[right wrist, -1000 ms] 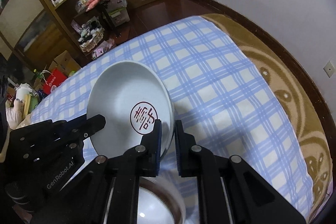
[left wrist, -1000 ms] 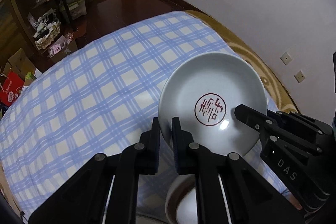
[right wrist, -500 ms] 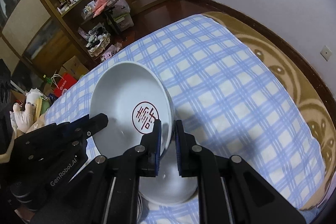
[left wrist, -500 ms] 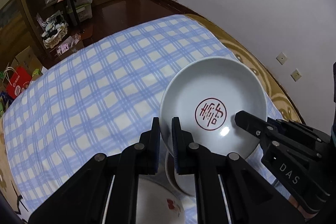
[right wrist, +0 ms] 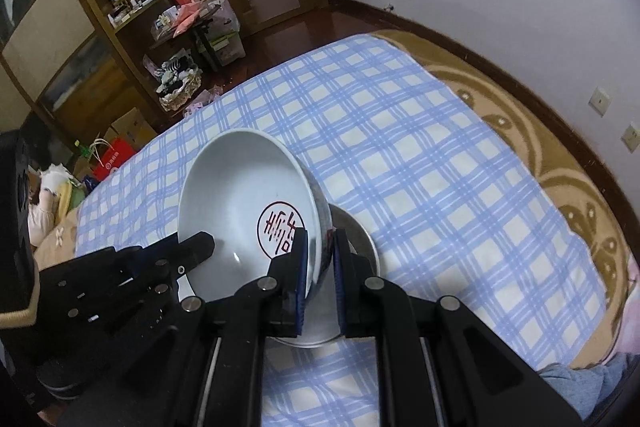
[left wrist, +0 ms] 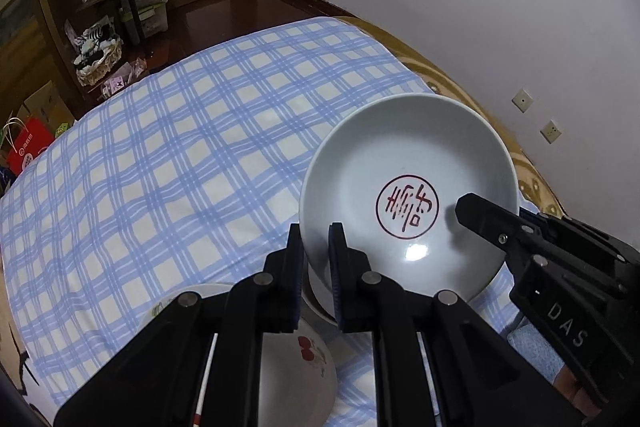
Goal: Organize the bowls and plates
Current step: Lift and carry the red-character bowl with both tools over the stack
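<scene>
Left wrist view: the left tool [left wrist: 316, 247] pinches the left rim of a white plate [left wrist: 408, 195] bearing a red circular seal, held above a blue checked bedsheet [left wrist: 180, 155]. The other tool reads "DAS".

Right wrist view: the right tool [right wrist: 318, 255] pinches the plate's right rim [right wrist: 316, 211], above a bowl [right wrist: 360, 247].

You hold a pale grey-white glazed ceramic plate with a red round seal mark [left wrist: 408, 195]; its surface is smooth and glossy, with a bright glint of light. Your matt black plastic fingers [left wrist: 294, 259] carry shiny metal pins. Under them lies a soft, matt blue-and-white checked cloth sheet [left wrist: 200, 147]. The dark wooden floor [left wrist: 224, 11] looks polished. Below, a glossy white ceramic bowl with a red flower print [left wrist: 296, 379].
</scene>
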Available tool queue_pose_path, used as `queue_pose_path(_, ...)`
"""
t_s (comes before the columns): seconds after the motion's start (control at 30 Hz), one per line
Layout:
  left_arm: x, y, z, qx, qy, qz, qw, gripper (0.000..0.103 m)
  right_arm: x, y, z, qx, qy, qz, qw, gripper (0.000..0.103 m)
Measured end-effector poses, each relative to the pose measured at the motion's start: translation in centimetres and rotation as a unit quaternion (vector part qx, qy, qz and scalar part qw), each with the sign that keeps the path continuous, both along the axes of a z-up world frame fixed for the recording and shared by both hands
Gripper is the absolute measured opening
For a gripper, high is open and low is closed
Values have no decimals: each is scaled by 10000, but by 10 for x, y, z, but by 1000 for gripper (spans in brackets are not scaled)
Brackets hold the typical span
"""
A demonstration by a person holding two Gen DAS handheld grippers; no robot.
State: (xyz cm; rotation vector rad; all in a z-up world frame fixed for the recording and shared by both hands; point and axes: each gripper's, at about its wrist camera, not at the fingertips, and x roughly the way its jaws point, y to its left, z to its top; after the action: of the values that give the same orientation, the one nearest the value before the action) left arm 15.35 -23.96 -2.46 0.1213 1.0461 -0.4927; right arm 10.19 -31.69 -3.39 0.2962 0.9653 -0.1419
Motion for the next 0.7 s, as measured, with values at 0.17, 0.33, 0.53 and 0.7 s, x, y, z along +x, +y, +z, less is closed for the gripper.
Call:
queue_pose_path(0.17,-1,3,5,-46,-31,16,10000,12,-4,3,4,-105,-169,91,9998,13)
queue_pose_path(0.33,-4,0,4,71,-97,5,9999,12,-6,2,0,-52,-144,56,9999,13)
queue_pose_path(0.53,-2,-4,-3,71,-19,-19,10000,12,-6,3,-4,-209,-93,16,9997,13)
queue_pose_path(0.7,-1,-6,-12,135,44,-35,9999,12,-5,0,-14,-149,-55,16,9999,13)
